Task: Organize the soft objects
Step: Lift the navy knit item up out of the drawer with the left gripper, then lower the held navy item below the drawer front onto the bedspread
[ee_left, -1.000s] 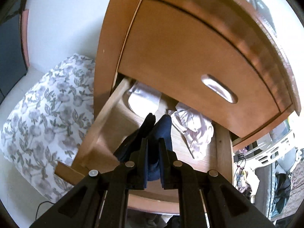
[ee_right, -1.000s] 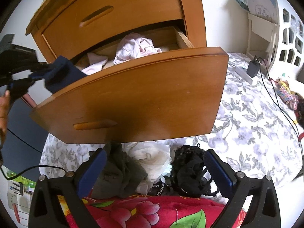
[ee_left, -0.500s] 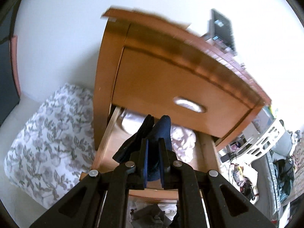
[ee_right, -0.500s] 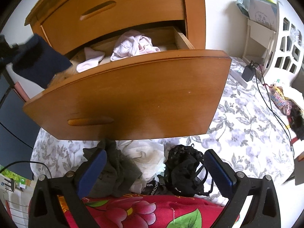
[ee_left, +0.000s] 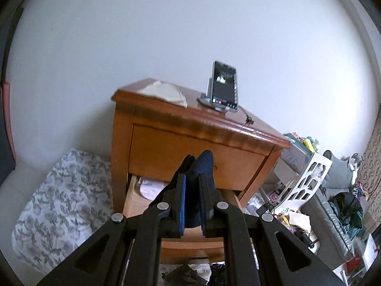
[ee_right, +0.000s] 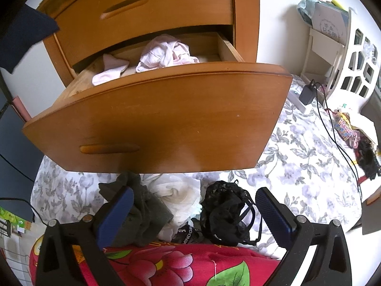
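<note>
A pale wall (ee_left: 166,35) is filling the upper half of the left wrist view, and a wooden nightstand (ee_left: 190,128) is standing against it at the centre, with a phone on a stand (ee_left: 223,85) at about 1 o'clock on its top and a folded pale cloth (ee_left: 164,91) lying at 11 o'clock. The left gripper (ee_left: 192,186) is clenching a dark navy sock (ee_left: 202,166), which is sticking up between its pads and hanging in front of the nightstand's closed upper drawer. Below it, the open lower drawer (ee_right: 154,116) is holding a crumpled pink garment (ee_right: 166,52) at 12 o'clock and a pale pink sock (ee_right: 110,70) at 10 o'clock in the right wrist view. The right gripper (ee_right: 193,207) is hovering with its jaws spread wide and nothing between the pads, above a heap on the floral bedding (ee_right: 297,166): a grey-green garment (ee_right: 140,212) at 7 o'clock, a white cloth (ee_right: 176,190) in the middle, and a black lace piece (ee_right: 226,212) at 5 o'clock. A red flowered blanket (ee_right: 178,262) is lying along the bottom edge.
</note>
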`<state>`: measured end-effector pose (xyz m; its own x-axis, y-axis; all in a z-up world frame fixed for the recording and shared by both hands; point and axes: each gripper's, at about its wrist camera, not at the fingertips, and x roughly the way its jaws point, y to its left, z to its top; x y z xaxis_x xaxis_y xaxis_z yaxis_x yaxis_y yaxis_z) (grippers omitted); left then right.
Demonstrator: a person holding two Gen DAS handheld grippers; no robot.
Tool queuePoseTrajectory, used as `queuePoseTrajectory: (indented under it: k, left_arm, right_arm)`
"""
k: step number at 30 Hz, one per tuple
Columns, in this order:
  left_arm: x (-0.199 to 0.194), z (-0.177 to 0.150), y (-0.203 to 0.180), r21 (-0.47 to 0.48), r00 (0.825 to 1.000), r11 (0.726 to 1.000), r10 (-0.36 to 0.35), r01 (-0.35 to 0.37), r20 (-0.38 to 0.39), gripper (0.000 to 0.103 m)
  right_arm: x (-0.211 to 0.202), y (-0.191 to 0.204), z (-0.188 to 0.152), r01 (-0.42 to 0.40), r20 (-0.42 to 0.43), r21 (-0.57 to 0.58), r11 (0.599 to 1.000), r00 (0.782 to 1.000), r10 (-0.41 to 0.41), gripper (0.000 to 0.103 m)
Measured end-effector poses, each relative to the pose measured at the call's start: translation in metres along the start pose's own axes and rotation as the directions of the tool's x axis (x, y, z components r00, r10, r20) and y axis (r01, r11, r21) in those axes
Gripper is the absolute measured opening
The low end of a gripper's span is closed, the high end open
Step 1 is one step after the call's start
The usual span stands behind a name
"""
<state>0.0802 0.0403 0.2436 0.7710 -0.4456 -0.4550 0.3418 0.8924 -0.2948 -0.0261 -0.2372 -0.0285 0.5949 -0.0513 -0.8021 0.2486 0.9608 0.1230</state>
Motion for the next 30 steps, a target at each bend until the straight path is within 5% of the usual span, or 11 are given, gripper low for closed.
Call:
queuePoseTrajectory:
  k: [9, 18, 30]
  left_arm:
    - [-0.044, 0.0, 0.0, 0.067, 0.997, 0.997, 0.02, -0.025, 0.079, 0.01]
    - [-0.053, -0.024, 0.013, 0.079, 0.998, 0.996, 0.041, -0.045, 0.057, 0.01]
    - [-0.014, -0.08, 0.014, 0.106, 0.992, 0.994, 0.033, -0.021, -0.12, 0.01]
  right_arm:
    - [0.001, 0.001, 0.0, 0.017, -0.004, -0.008, 1.0, 1.0, -0.017, 0.103]
    - [0.001, 0.002, 0.0, 0.034, -0.007, -0.02, 0.999, 0.999, -0.034, 0.103]
    - [0.002, 0.003, -0.001, 0.039, -0.012, -0.023, 0.999, 0.999, -0.039, 0.103]
